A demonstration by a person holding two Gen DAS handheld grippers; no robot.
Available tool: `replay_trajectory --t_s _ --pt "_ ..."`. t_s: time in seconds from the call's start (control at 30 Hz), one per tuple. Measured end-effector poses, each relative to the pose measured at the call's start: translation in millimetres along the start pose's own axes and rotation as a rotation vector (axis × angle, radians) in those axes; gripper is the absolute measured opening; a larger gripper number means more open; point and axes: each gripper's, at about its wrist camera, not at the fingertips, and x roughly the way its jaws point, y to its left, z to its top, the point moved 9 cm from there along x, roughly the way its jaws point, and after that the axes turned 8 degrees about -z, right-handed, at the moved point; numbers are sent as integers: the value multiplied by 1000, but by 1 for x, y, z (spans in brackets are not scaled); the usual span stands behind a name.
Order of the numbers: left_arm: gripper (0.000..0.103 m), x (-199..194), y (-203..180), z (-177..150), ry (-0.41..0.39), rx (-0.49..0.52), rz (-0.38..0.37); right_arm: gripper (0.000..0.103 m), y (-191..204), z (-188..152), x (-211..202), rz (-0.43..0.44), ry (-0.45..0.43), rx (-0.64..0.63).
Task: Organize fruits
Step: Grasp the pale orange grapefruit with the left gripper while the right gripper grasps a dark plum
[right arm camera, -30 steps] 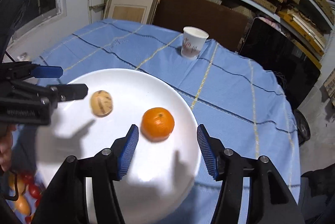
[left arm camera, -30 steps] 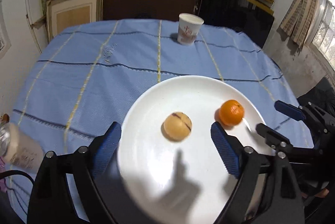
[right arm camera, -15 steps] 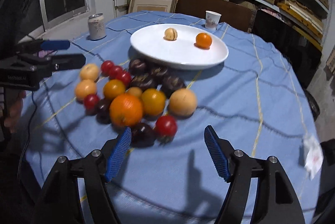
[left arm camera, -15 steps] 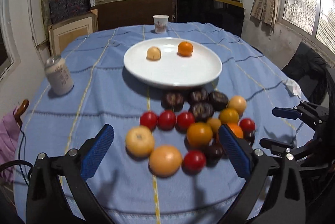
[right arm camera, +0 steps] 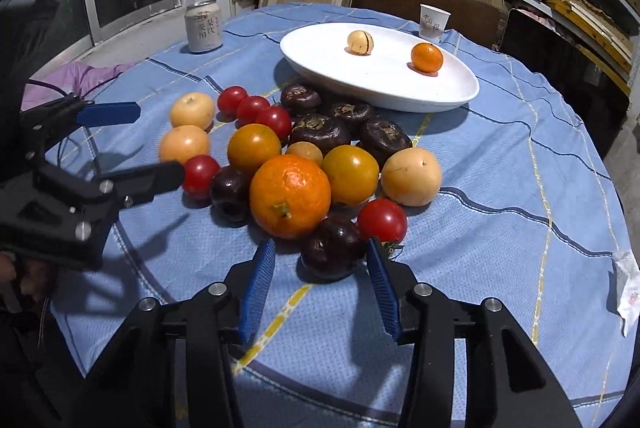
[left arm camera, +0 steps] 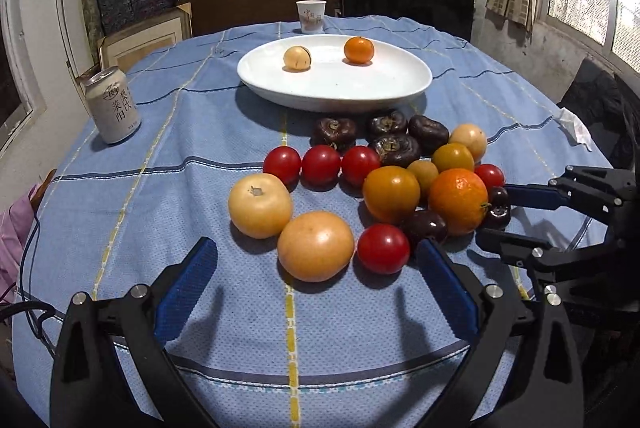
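Note:
A white plate (left arm camera: 396, 91) (right arm camera: 448, 95) at the far side of the table holds a small orange (left arm camera: 359, 49) (right arm camera: 427, 57) and a tan round fruit (left arm camera: 297, 58) (right arm camera: 360, 42). A pile of loose fruits lies nearer: red tomatoes (left arm camera: 383, 248), a big orange (right arm camera: 290, 195), yellow fruits (left arm camera: 315, 246), dark fruits (right arm camera: 332, 258). My left gripper (left arm camera: 316, 292) is open and empty, just short of a yellow fruit and a tomato. My right gripper (right arm camera: 320, 288) is open with a dark fruit between its fingertips, jaws apart from it.
A drink can (left arm camera: 113, 105) (right arm camera: 203, 26) stands at the left. A paper cup (left arm camera: 311, 16) (right arm camera: 434, 22) stands behind the plate. A crumpled tissue (right arm camera: 628, 288) lies at the right table edge. Shelves and boxes line the back wall.
Both grippers have pulled back from over the plate to the near side of the table, then closed in on the fruit pile. The right gripper now straddles a dark fruit.

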Motion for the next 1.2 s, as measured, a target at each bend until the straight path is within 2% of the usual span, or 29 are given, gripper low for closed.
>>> replay_trajectory --t_s 0.1,0.27,0.47,0.77,1.0,1.1,1.2 --pt "98 2 0 -1 9 0 2 48 2 1 4 -25 23 -5" --pt "98 3 4 -2 13 -22 12 43 0 -1 4 -31 0 2" --pt "98 6 15 -2 29 -76 24 33 -10 -2 -1 40 -33 76" --pt "99 13 28 4 45 -138 56 35 -9 -4 0 26 -23 66" --pt "99 -2 56 -3 -13 -282 67 35 -10 -5 1 57 -19 80" --pt "99 7 53 -2 28 -265 76 35 -10 -5 2 66 -17 86" --pt "99 21 39 2 81 -199 94 37 -11 -4 1 73 -22 92"
